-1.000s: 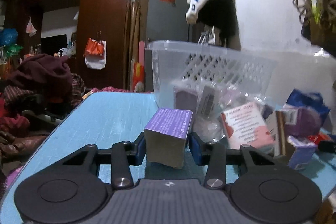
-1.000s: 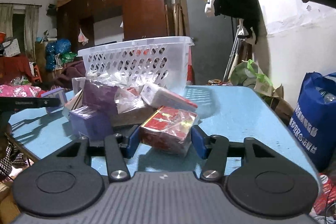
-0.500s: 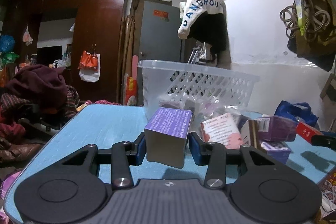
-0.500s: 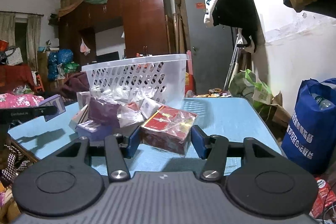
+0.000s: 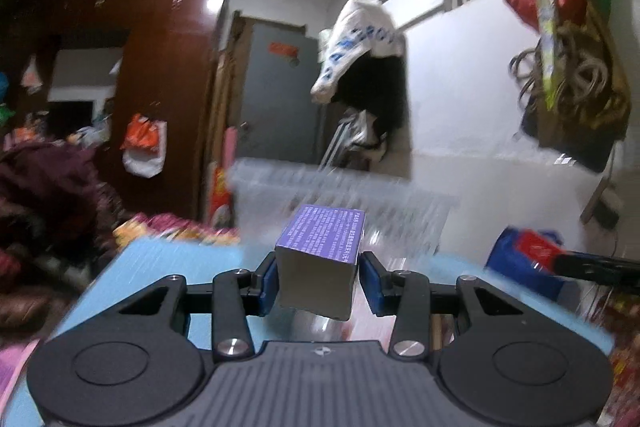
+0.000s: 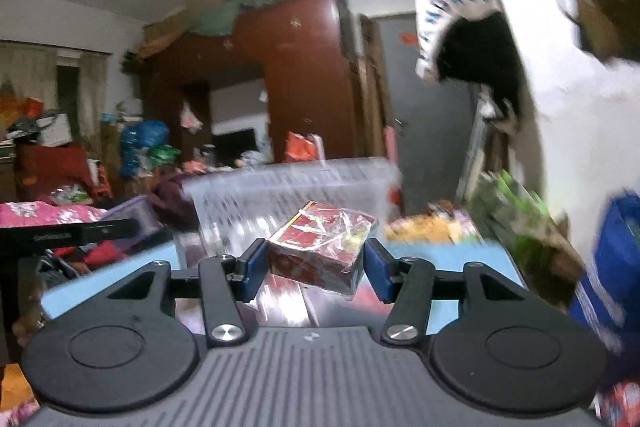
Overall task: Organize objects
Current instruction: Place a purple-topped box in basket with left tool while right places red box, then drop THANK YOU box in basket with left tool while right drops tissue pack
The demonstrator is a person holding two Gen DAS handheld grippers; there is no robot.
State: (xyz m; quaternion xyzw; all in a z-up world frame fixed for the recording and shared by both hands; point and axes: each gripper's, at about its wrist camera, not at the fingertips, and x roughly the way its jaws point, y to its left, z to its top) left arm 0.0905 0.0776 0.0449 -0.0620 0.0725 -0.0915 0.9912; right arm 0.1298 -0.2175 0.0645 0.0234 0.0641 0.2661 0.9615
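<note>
Table [image 5: 168,259]: blue, below both tools; lower in both views than half a second ago, so both loads have been lifted.
Basket [image 6: 288,187]: white, slotted, far centre, motion-blurred; likely drop target.
Red box [image 6: 320,247]: plastic-wrapped, tilted, pinched in right tool [image 6: 312,263], held off the table.
Purple box [image 5: 320,259]: pinched in left tool [image 5: 316,279], airborne, just short of the basket.
Step tip: carry each box clear over the rim, level it, then spread the fingers low inside.
</note>
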